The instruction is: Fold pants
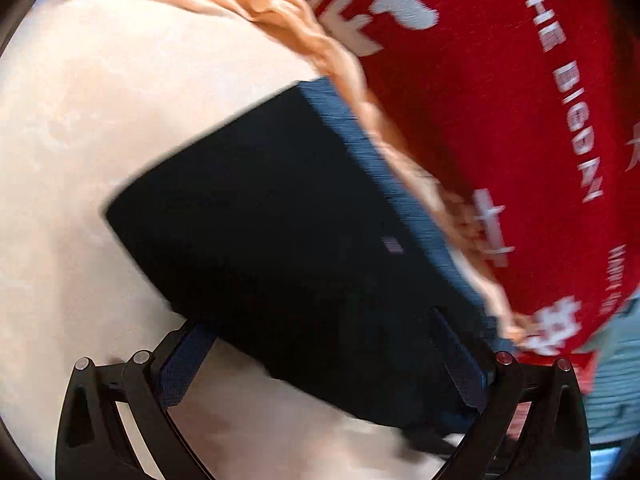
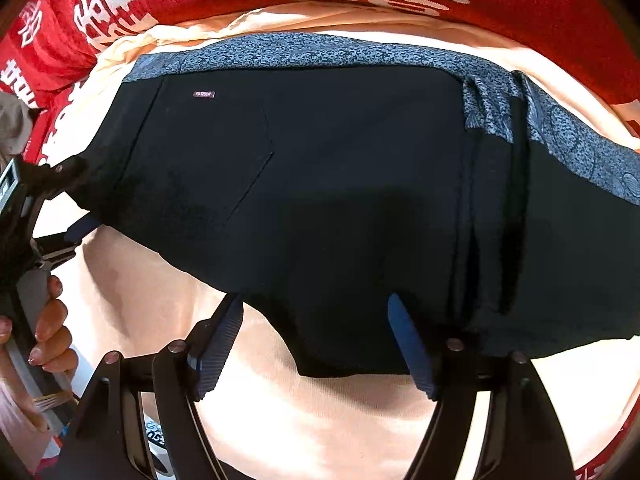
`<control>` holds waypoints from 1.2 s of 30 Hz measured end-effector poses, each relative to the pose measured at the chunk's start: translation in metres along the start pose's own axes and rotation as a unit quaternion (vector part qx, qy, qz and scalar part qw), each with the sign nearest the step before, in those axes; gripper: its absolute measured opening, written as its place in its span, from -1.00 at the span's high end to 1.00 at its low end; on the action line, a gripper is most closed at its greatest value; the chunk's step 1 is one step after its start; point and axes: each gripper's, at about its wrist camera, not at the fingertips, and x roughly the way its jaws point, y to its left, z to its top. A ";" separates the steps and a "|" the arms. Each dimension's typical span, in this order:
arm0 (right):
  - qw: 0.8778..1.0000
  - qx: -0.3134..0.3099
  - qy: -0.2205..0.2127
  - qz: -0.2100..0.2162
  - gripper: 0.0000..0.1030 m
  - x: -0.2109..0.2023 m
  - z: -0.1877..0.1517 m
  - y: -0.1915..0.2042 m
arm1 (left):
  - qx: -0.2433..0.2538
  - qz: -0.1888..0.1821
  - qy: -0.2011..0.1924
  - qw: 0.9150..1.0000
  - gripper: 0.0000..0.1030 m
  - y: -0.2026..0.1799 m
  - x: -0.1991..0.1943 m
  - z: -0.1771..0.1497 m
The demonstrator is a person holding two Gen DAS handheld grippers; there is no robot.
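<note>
- The black fabric pants (image 2: 320, 184) with a blue patterned waistband (image 2: 304, 54) lie spread on a pale peach cloth (image 2: 328, 420); the waistband runs along their far edge.
- A small label (image 2: 204, 94) sits on the pants near the far left corner.
- The peach cloth lies over a red blanket with white lettering (image 2: 60, 36), which shows along the far side.
- The right gripper (image 2: 316, 344), black with blue finger pads (image 2: 218, 344), stands wide open at the pants' near edge, one pad at each side of a fabric lobe.
- The left gripper (image 1: 328, 356) also stands wide, and the blurred pants (image 1: 280, 232) fill the gap between its fingers; whether they are pinched cannot be told.
- In the right wrist view the left gripper (image 2: 60, 200) shows at the pants' left end, held by the person's left hand (image 2: 48, 332).
</note>
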 end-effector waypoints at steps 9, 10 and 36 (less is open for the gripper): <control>1.000 -0.002 0.002 0.011 -0.52 0.000 -0.001 -0.005 | -0.062 -0.057 0.001 0.996 -1.00 0.021 0.017 0.017; 1.000 -0.003 0.001 0.013 -0.53 0.000 -0.001 -0.007 | -0.059 -0.042 0.003 0.997 -1.00 0.017 0.018 0.018; 0.968 -0.173 0.112 0.142 -0.56 -0.047 0.182 0.141 | 0.475 0.275 -0.094 0.831 0.29 -0.127 0.043 -0.074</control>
